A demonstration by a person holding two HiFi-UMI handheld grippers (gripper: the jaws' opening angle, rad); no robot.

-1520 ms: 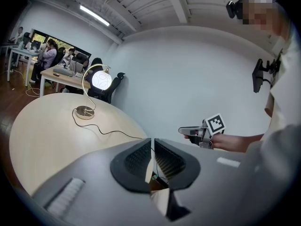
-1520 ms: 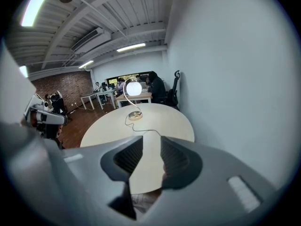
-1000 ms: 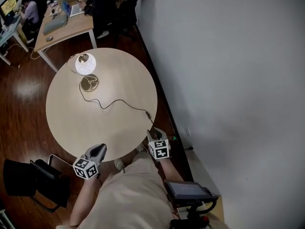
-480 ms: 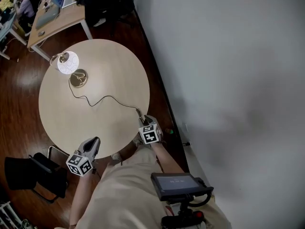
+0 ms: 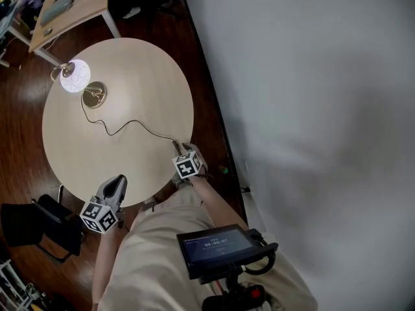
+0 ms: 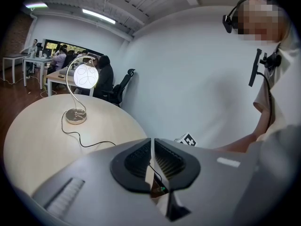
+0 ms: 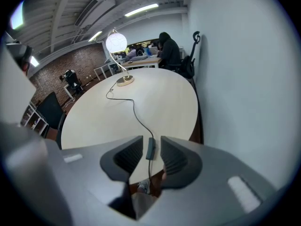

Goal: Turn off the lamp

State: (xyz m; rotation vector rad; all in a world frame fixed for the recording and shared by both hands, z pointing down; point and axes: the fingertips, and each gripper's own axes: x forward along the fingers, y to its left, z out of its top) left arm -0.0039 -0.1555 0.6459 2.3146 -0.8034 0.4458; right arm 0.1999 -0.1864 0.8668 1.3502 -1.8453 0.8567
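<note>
The lamp stands at the far left of the round table (image 5: 130, 70), its globe (image 5: 76, 75) (image 7: 116, 42) (image 6: 85, 76) lit above a brass base (image 5: 94, 94). Its black cord (image 5: 130, 125) runs across the table to an inline switch (image 7: 150, 148) at the near right edge. My right gripper (image 5: 178, 149) (image 7: 151, 142) is open, tilted down, with the switch between its jaws and a gap on either side. My left gripper (image 5: 120, 180) (image 6: 153, 142) hovers off the near table edge, jaws shut on nothing.
A white wall (image 5: 311, 109) runs close along the table's right side. A black chair (image 5: 32, 225) stands at the near left. A wooden desk (image 5: 65, 8) with seated people lies beyond the lamp. A small screen (image 5: 214, 246) hangs at my chest.
My right gripper has come down and forward over the table edge, so the cord's switch now sits between its jaws. The left gripper has drifted along the near edge. The lamp stays lit.
</note>
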